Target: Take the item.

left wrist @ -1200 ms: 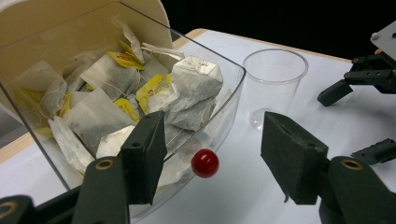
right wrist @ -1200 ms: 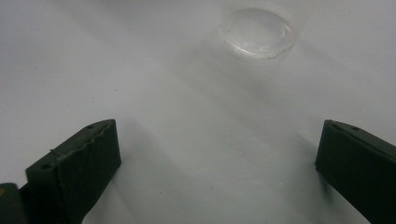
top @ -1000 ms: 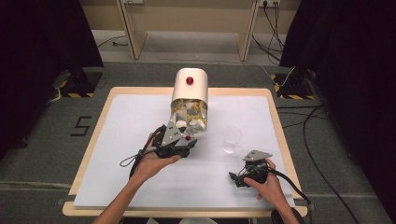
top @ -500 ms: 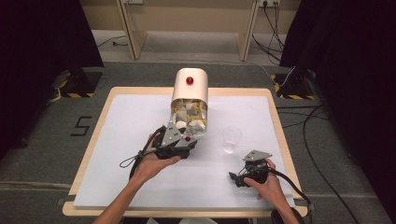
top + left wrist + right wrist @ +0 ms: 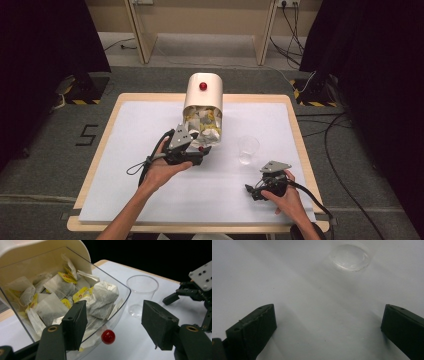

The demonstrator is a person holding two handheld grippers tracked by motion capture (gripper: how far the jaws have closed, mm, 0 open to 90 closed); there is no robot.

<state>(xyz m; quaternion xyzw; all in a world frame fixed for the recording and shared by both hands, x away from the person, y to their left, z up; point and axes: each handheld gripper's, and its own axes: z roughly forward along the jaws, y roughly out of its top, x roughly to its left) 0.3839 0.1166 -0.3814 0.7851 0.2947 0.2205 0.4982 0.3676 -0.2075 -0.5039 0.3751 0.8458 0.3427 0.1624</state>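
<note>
Nothing has shifted: left gripper point(image 5: 113, 322), jaws open, stays at tea-bag dispenser's point(image 5: 202, 107) drawer, probably about to pick; right gripper point(image 5: 265, 186) idles open near cup point(image 5: 248, 149).

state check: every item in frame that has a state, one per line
tea bag dispenser: clear drawer tilted open, full of tea bags
red knob: between the open jaws, untouched
plastic cup: upright, empty
left gripper: open, at drawer
right gripper: open, holding nothing
</note>
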